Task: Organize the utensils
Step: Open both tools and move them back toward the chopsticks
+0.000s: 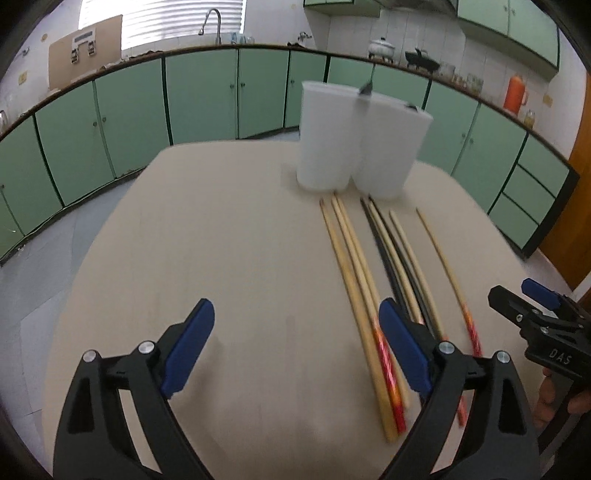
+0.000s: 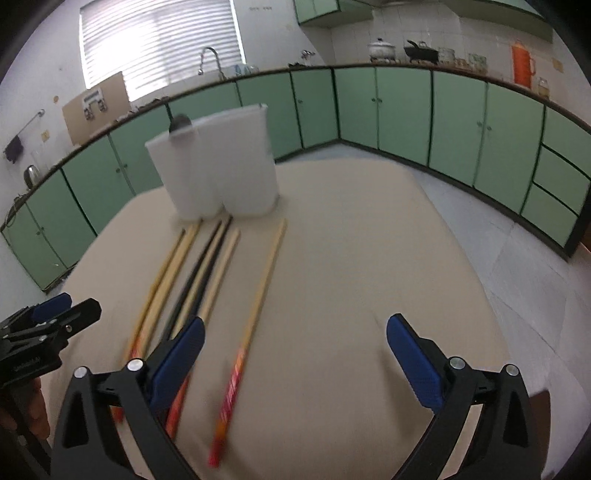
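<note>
Several chopsticks, pale wood and black, some with red-orange ends, lie side by side on the beige table (image 1: 221,258), pointing at a white multi-compartment holder (image 1: 354,144) that holds a dark-handled utensil (image 1: 365,88). One wooden chopstick (image 2: 264,291) lies apart to the right of the group (image 2: 192,280). The holder (image 2: 218,166) also stands at the table's far side in the right wrist view. My left gripper (image 1: 297,347) is open and empty, hovering just left of the chopsticks (image 1: 360,280). My right gripper (image 2: 295,363) is open and empty, just right of them; it also shows in the left wrist view (image 1: 532,299).
Green kitchen cabinets (image 1: 199,99) with a dark countertop run around the room behind the table. A sink faucet (image 1: 212,22), pots (image 1: 382,46) and an orange flask (image 1: 515,94) stand on the counter. The table's far edge lies just behind the holder.
</note>
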Demonstrator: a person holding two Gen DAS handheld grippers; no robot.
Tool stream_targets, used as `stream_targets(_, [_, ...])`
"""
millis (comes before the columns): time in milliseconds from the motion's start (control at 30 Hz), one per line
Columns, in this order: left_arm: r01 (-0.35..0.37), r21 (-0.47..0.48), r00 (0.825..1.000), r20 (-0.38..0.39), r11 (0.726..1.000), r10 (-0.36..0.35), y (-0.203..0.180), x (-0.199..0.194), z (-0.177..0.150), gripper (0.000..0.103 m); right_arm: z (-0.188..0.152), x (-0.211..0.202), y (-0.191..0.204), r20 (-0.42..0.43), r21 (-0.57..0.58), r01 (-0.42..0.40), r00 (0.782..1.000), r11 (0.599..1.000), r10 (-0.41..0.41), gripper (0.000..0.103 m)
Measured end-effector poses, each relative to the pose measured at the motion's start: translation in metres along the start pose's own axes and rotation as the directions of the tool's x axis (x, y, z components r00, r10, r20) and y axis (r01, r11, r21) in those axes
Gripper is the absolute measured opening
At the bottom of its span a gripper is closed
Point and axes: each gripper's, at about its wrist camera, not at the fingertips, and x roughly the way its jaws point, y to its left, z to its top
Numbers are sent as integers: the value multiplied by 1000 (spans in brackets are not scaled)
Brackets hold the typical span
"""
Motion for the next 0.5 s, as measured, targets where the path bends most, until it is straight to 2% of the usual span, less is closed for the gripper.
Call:
stream_targets(200, [-23, 41, 999, -45, 999, 24, -10, -5, -25, 88, -20, -14, 1, -26, 8, 8, 1000, 1000, -8, 80])
stream_targets(400, [-9, 50, 998, -54, 999, 12, -13, -14, -37, 88, -37, -17, 11, -72, -46, -33, 997, 998, 30, 61])
stream_targets(500, [-8, 68, 998, -57, 998, 11, -16, -16, -42, 88, -41, -19, 18, -64, -89, -32, 998, 995, 26, 54])
